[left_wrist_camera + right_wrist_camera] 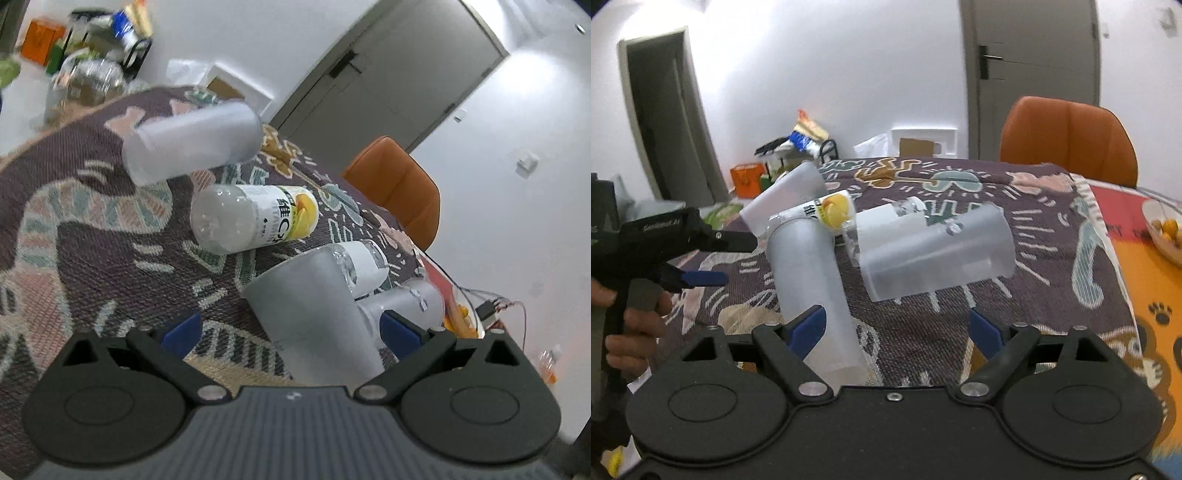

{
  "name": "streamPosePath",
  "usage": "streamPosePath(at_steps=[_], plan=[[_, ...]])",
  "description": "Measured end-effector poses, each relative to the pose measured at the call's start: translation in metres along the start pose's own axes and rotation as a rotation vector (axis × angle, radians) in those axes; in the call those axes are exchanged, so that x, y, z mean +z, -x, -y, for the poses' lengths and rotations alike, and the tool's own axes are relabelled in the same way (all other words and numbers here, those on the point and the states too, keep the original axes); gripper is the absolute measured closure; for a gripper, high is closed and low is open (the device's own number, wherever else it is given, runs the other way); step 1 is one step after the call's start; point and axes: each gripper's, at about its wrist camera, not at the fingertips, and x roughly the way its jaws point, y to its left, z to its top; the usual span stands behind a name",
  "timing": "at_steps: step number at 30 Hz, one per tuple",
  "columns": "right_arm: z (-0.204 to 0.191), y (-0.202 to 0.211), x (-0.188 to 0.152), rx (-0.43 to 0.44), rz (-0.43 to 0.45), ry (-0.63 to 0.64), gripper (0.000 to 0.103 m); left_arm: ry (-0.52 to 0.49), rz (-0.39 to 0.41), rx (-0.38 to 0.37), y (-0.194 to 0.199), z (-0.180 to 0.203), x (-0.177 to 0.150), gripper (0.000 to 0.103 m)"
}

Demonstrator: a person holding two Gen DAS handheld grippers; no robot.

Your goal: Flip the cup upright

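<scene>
Three frosted plastic cups lie on their sides on a patterned cloth point(92, 229). In the left wrist view one cup point(314, 314) lies between my open left gripper's point(291, 332) blue fingertips, a second point(192, 144) lies farther off, and a third point(410, 302) lies to the right. In the right wrist view the near cup point(812, 291) lies by the left fingertip of my open right gripper point(897, 328), which holds nothing. Another cup point(938, 254) lies ahead, the third point(786, 195) behind. The left gripper point(701, 258) shows at the left, jaws apart.
Two plastic bottles lie among the cups, one with a yellow label point(255, 218), one white point(364, 266). An orange chair point(1071, 136) stands behind the table. A bowl of oranges point(1163, 229) sits at the right edge. Boxes and clutter point(790, 155) stand on the floor beyond.
</scene>
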Motion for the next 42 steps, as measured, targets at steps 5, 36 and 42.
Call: streamPosePath(at_steps=[5,36,42], plan=[[0.016,0.0,-0.016,-0.019,0.016,-0.065,0.019,0.118,-0.036,-0.014,-0.017,-0.007,0.007,0.002],[0.039,-0.007,-0.069,-0.045,0.085,-0.285,0.029,0.249,-0.054,0.006,-0.087,-0.007,0.018,0.022],[0.041,-0.001,-0.07,-0.048,0.103,-0.297,0.029,0.242,-0.035,0.001,-0.073,-0.009,0.018,0.024]])
